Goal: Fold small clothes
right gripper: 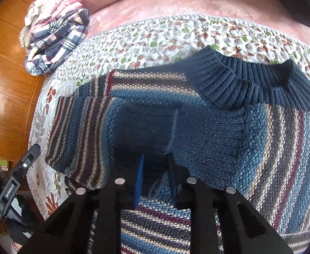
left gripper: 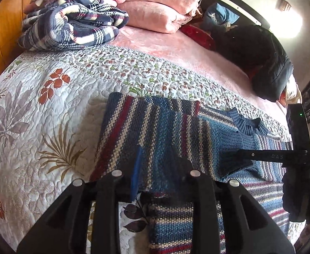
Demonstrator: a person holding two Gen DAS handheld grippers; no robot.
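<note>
A knit sweater [left gripper: 165,131] [right gripper: 282,137] striped blue, cream and maroon lies on the floral quilt [left gripper: 49,127], ribbed collar [right gripper: 250,78] toward the far side. My left gripper [left gripper: 161,167] is shut on a raised fold of the sweater's left part, and knit fills the space between its fingers. My right gripper [right gripper: 156,169] is shut on the ribbed blue sleeve cuff [right gripper: 208,135], which is drawn across the chest. In the left wrist view the right gripper [left gripper: 229,155] comes in from the right. The left gripper's body [right gripper: 17,180] shows low on the left of the right wrist view.
A folded plaid blanket [left gripper: 70,25] and pink blankets [left gripper: 159,6] are stacked at the head of the bed. A black jacket [left gripper: 260,57] lies at the far right. Wooden panelling [right gripper: 6,84] runs along the bed's left side. Bare quilt spreads to the left of the sweater.
</note>
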